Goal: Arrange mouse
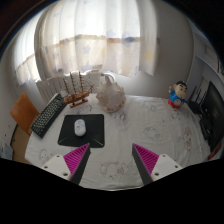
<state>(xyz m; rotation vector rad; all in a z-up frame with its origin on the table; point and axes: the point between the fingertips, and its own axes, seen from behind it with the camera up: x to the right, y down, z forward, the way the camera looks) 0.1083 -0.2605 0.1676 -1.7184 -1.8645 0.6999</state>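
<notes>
Here, tongs [112, 160]: open, the two fingers set wide apart with pink pads [77, 158] on their inner faces; nothing sits between them.
Mouse [79, 127]: white, lying on the mouse mat, ahead of the left finger and apart from it.
Mouse mat [84, 130]: dark and square, flat on the surface, just beside the keyboard.
Keyboard [48, 114]: black, lying at an angle to the left of the mat, running away from the tongs.
Surface [150, 128]: covered with a pale patterned cloth, bare ahead of the right finger.
Wooden rack [75, 90]: upright pegs, standing beyond the keyboard and mat.
White bag [108, 94]: a pale, rounded bundle beside the rack, near the far edge of the surface.
Toy figure [178, 96]: small, red, blue and yellow, standing far off to the right, well apart from the mouse.
Curtains [100, 40]: light, hanging across a bright window behind the surface.
</notes>
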